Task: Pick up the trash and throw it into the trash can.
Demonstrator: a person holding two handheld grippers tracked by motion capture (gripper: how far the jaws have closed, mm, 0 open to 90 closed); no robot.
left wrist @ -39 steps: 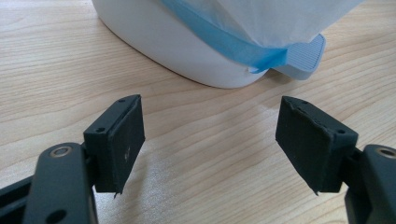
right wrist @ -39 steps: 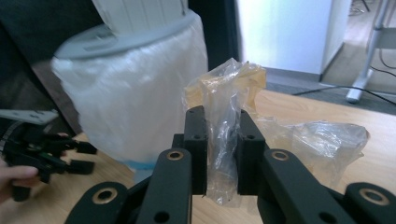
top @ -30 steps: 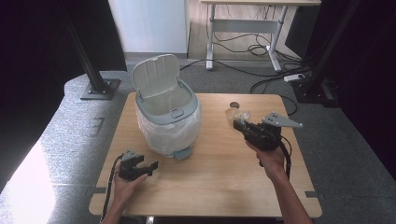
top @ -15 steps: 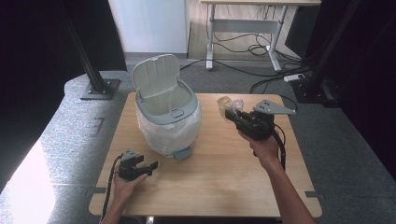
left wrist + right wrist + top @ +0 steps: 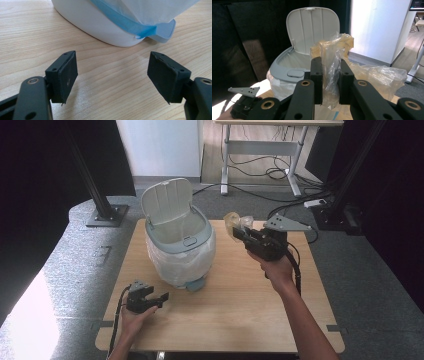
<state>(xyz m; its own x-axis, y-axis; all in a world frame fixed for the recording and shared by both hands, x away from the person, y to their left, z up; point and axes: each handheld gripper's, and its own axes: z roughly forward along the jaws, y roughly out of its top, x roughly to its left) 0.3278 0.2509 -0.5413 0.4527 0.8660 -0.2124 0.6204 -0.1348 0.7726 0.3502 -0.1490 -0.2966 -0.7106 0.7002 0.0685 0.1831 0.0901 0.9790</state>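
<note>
- My right hand-held gripper (image 5: pixel 241 233) is clenched on a crumpled plastic wrapper (image 5: pixel 334 62), held above the counter (image 5: pixel 235 315) at the bin's three o'clock.
- I should carry it fully over the open pedal bin (image 5: pixel 180 245) before letting go.
- My left hand-held gripper (image 5: pixel 112 72) lies released, at the bin's seven o'clock.
- The bin's inside is hidden.

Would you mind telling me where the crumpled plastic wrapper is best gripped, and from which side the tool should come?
Grip the crumpled plastic wrapper at its bunched middle, coming level from the side away from the bin. There the thin film is gathered into a thick fold that pads can pinch; its loose ends would probably slip or tear. The right tool is shut on just that fold, leaving the rest to hang free.
</note>
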